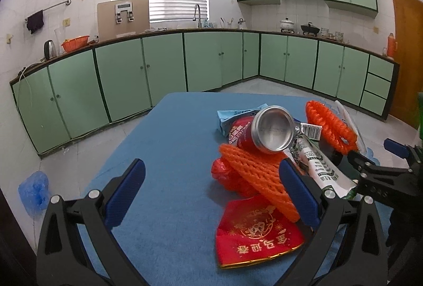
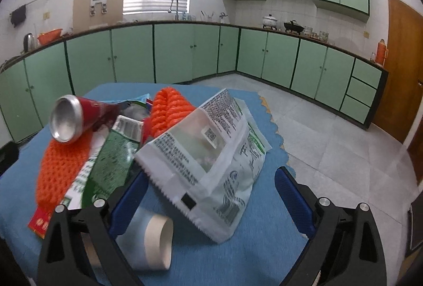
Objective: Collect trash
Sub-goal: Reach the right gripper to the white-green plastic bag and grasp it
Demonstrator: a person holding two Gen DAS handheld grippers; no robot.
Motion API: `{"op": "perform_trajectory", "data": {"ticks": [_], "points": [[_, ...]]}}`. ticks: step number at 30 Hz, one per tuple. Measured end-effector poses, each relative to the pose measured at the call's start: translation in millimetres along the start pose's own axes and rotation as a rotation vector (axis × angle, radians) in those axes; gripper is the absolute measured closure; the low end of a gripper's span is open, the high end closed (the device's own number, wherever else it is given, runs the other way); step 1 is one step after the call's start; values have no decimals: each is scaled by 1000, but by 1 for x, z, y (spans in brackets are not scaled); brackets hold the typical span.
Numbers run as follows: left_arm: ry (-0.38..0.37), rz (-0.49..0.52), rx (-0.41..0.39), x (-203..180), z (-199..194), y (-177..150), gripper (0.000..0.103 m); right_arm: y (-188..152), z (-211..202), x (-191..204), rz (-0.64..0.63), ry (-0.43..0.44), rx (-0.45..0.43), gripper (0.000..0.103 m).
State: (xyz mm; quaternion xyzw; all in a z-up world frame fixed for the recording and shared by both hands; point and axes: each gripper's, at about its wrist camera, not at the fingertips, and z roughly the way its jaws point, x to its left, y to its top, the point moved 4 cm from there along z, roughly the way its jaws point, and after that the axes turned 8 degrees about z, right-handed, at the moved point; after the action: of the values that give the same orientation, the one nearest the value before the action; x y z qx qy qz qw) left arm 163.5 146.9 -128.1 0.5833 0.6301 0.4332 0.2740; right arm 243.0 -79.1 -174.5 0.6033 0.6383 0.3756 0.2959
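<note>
The trash sits heaped on the blue table (image 1: 164,154), toward its right side: a red can (image 1: 261,131) tipped on top, orange foam nets (image 1: 259,175), a red envelope (image 1: 253,230) nearest the near edge, green wrappers, and on the right a white bag (image 2: 211,154) with a paper cup (image 2: 156,241) lying beside it. Both grippers are spread wide and hold nothing. The left gripper (image 1: 211,196) hangs over bare cloth just left of the heap; the right gripper (image 2: 211,196) brackets the bag's near end. This looks like the first pick, and the bag seems the likely target: advance, close on its edge, lift clear. No bin is visible.
</note>
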Motion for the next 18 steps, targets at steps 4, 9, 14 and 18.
{"op": "perform_trajectory", "data": {"ticks": [4,9,14,18], "points": [[-6,-12,10,0,4,-1,5,1,5,2,-9,-4,5,9],[-17,-12,14,-4,5,0,5,3,5,-7,25,51,31,26],[-37,0,10,-12,4,2,5,6,0,-26,97,127,64,41],[-51,7,7,-24,2,4,5,10,-9,-44,153,158,55,48]]}}
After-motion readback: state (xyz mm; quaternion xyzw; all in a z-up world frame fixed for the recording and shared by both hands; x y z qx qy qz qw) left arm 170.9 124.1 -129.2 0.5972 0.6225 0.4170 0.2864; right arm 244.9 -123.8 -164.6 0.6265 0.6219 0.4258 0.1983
